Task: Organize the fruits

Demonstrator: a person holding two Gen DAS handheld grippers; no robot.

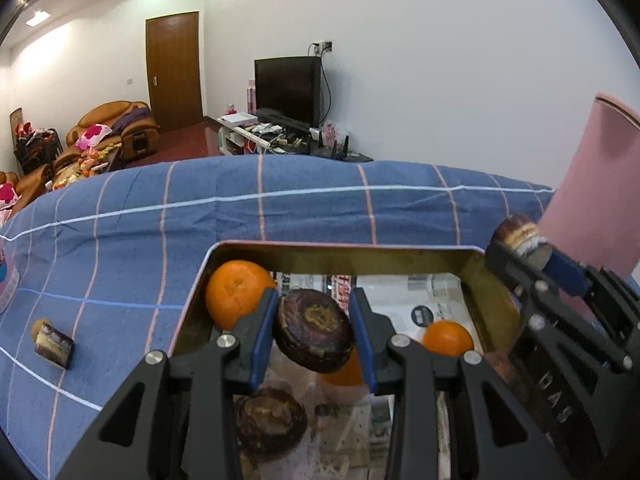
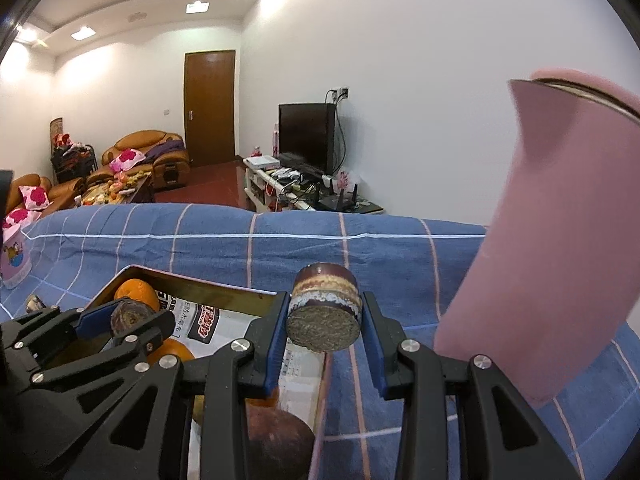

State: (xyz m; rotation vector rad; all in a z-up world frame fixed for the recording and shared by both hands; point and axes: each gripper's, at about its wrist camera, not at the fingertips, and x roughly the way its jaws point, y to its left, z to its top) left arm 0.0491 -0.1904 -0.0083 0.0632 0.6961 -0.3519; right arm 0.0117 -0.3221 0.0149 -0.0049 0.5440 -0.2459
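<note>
My left gripper (image 1: 314,330) is shut on a dark purple round fruit (image 1: 314,334) and holds it above a gold metal tray (image 1: 360,254) lined with newspaper. In the tray lie oranges (image 1: 236,292) and another dark fruit (image 1: 270,420). My right gripper (image 2: 325,322) is shut on a cut fruit piece (image 2: 325,312), brown with layered sides, held over the tray's right edge (image 2: 326,364). The right gripper also shows in the left wrist view (image 1: 520,240). The left gripper shows in the right wrist view (image 2: 124,318).
A tall pink container (image 2: 560,248) stands close on the right, also in the left wrist view (image 1: 596,184). Another cut piece (image 1: 52,344) lies on the blue checked cloth (image 1: 280,208) at the left. A pink cup (image 2: 16,260) stands far left.
</note>
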